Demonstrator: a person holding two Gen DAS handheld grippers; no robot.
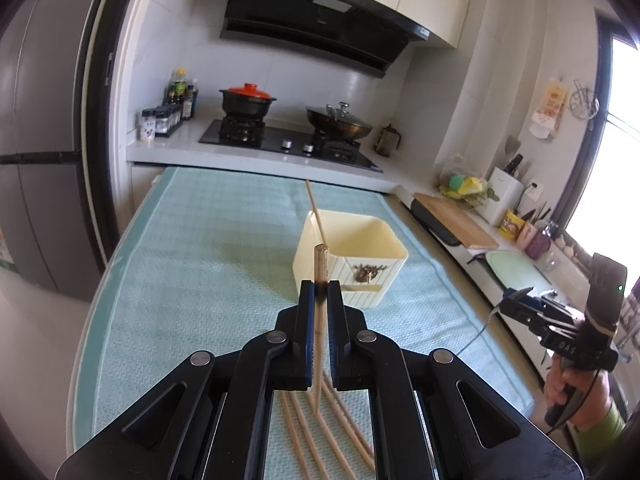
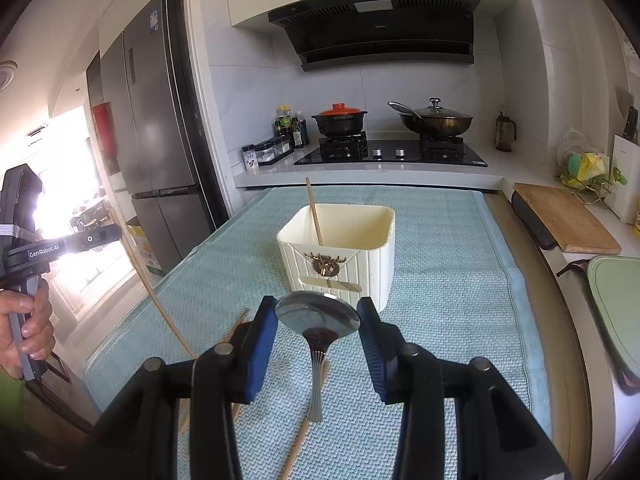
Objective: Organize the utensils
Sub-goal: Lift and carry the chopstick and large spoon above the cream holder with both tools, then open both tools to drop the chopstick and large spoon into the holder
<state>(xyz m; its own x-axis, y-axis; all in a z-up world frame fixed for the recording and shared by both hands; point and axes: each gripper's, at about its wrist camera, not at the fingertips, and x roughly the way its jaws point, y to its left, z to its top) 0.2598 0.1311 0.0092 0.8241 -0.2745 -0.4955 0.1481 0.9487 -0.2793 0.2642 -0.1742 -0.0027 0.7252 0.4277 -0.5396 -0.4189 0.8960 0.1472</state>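
I see a kitchen: a fridge [image 2: 160,120], a range hood [image 2: 384,28] and a hob carrying two pots. In front of the hob a pale green mat [image 1: 200,248] covers the work surface. At the mat's middle stands one cream holder [image 2: 340,248] with one chopstick [image 2: 314,212] leaning inside. Near the holder, my left gripper [image 1: 321,292] is pinched tight on one chopstick [image 1: 320,280]; about four more lie beneath (hard to count). My right gripper [image 2: 318,316] clasps one spoon [image 2: 318,316] by its bowl.
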